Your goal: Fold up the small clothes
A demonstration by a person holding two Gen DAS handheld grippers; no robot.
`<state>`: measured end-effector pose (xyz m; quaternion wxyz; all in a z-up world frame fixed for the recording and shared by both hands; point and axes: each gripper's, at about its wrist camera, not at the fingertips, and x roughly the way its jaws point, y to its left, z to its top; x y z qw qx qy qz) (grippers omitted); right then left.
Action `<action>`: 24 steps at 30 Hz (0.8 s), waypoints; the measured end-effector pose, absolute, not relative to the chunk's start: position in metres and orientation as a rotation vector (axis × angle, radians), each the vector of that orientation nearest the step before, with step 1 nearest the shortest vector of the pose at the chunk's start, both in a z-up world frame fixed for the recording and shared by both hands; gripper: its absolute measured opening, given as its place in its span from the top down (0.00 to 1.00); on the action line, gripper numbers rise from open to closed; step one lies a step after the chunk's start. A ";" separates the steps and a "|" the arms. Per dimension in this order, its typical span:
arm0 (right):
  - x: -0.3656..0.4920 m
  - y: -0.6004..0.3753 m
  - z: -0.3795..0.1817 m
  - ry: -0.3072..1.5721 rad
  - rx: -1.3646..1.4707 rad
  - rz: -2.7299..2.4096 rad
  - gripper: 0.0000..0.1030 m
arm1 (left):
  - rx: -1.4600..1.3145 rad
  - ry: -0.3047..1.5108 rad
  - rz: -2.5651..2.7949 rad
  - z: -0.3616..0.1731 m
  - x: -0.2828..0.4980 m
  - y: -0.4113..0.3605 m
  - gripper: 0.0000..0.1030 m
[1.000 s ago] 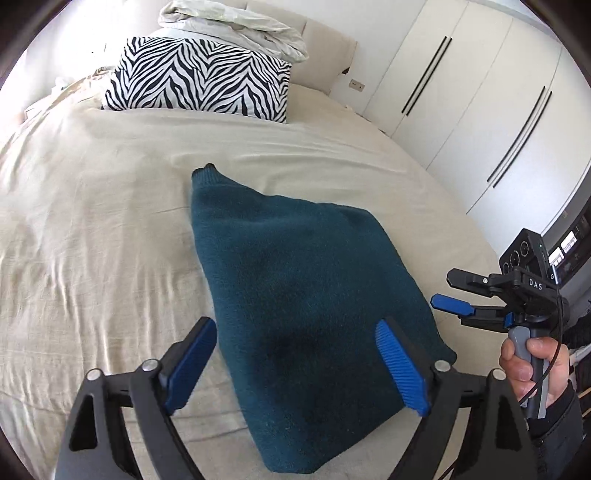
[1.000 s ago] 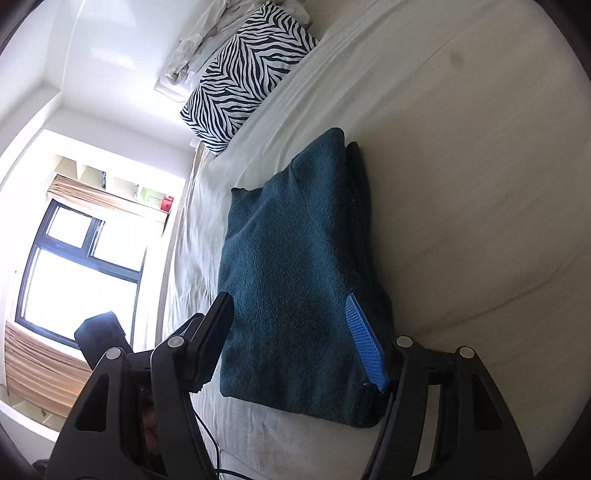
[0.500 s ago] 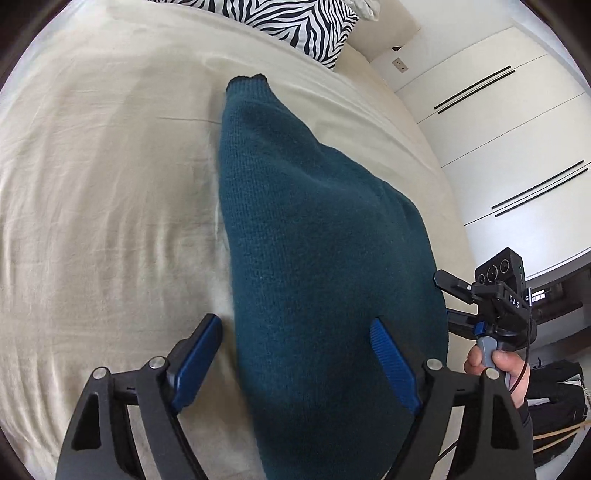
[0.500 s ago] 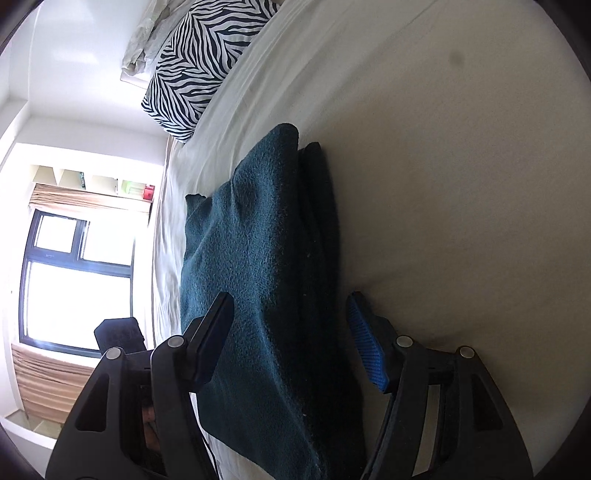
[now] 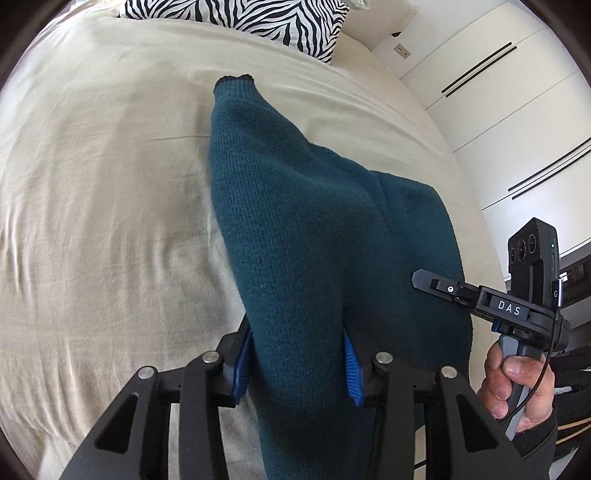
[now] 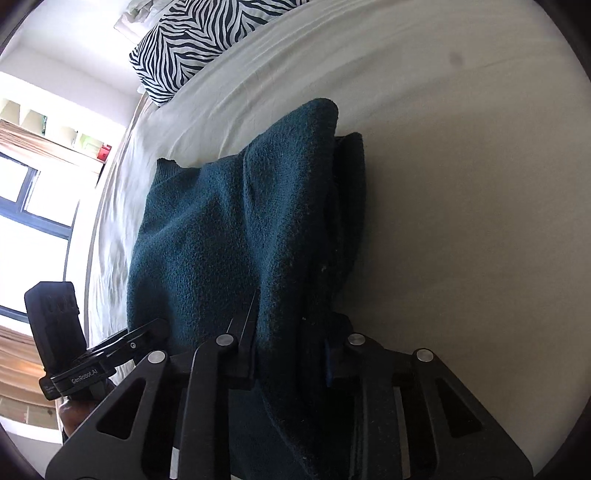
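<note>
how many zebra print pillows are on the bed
1. The zebra pillow lies at the far end of the bed, beyond the teal sweater. More could sit outside either view.

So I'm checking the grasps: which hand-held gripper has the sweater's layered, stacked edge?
The right hand-held gripper: it clamps the teal sweater at its stacked layers. The left hand-held gripper pinches a smooth knit fold.

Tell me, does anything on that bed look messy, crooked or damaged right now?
Nothing looks damaged or spilled. The teal sweater is bunched with a ridge down its middle, but only because the left gripper and right gripper each pinch its near edge. The sheet is lightly wrinkled; the zebra pillow sits at the head.
</note>
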<state>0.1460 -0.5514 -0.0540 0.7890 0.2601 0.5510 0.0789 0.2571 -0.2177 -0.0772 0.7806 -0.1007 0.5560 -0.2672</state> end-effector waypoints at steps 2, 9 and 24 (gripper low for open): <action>0.140 -0.538 -0.037 1.159 0.531 0.175 0.79 | -0.197 1.180 -0.580 -0.063 0.247 -0.216 0.59; 0.101 -0.465 0.019 1.081 0.490 0.278 0.79 | -0.176 1.084 -0.592 -0.016 0.195 -0.150 0.59; 0.051 -0.340 -0.062 1.192 0.638 0.397 0.76 | -0.235 1.150 -0.475 -0.094 0.121 0.002 0.51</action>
